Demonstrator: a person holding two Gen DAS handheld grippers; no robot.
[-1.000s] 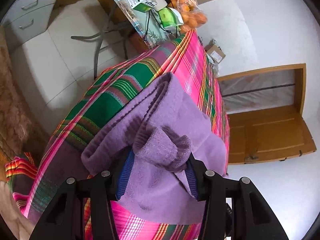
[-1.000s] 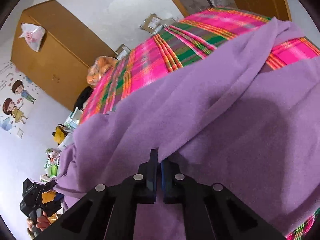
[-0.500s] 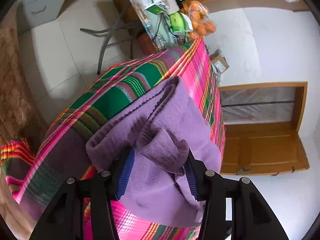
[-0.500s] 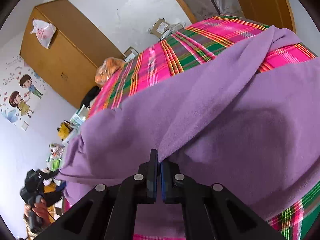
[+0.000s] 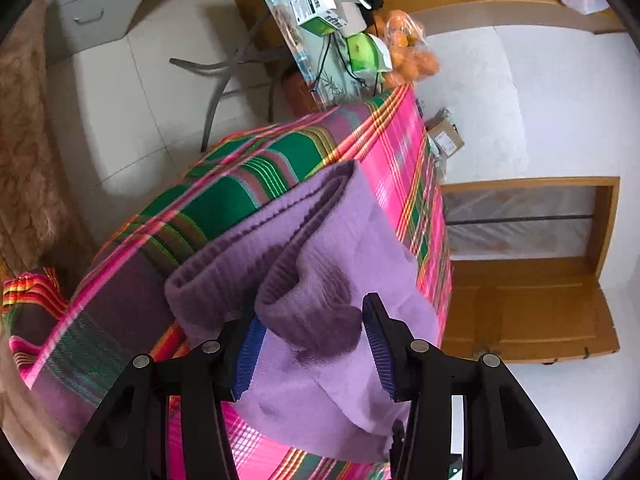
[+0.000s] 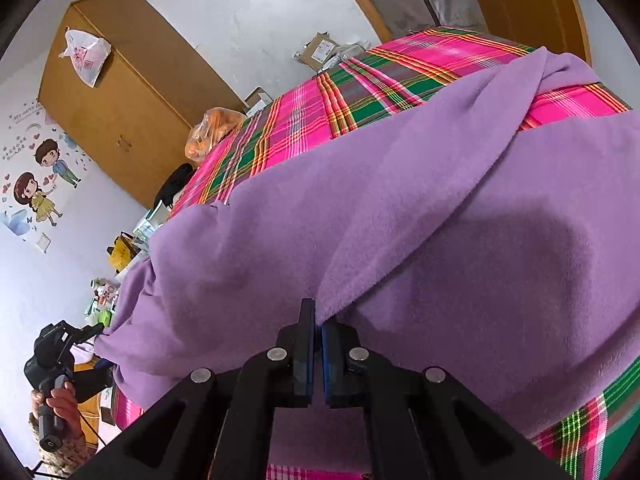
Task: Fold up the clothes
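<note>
While I hold both tools low over the table edge, my right gripper [image 6: 318,320] is pinched fully closed on a thin edge of the purple fleece garment [image 6: 420,220], its blue pads meeting with only that one layer between them. I judge this grip serves to keep the cloth taut for a fold. My left gripper [image 5: 310,344] stands partly open, and a bunched, ribbed cuff or hem of the same garment [image 5: 320,280] fills the gap. The fabric bulges between the ridged blue pads [image 5: 378,354]; it appears lightly clamped, but I cannot confirm firm contact on both sides.

Garment location: it lies draped over the near part of the table, one end lifted in each gripper, with a long diagonal crease running away from my right tool. Material is soft, napped fleece with knitted ribbing at the rolled edge, thick enough to hold a rounded shape.

Beneath it, the plaid tablecloth [image 5: 392,152] is a flat woven sheet in pink, green and yellow stripes, hanging over the table sides.

Beyond the far end sits a clear bag of oranges [image 5: 408,52] beside small cartons [image 5: 316,8]. A wooden cabinet [image 6: 120,92] stands against the white wall, with cardboard boxes [image 6: 320,50] on the floor.
</note>
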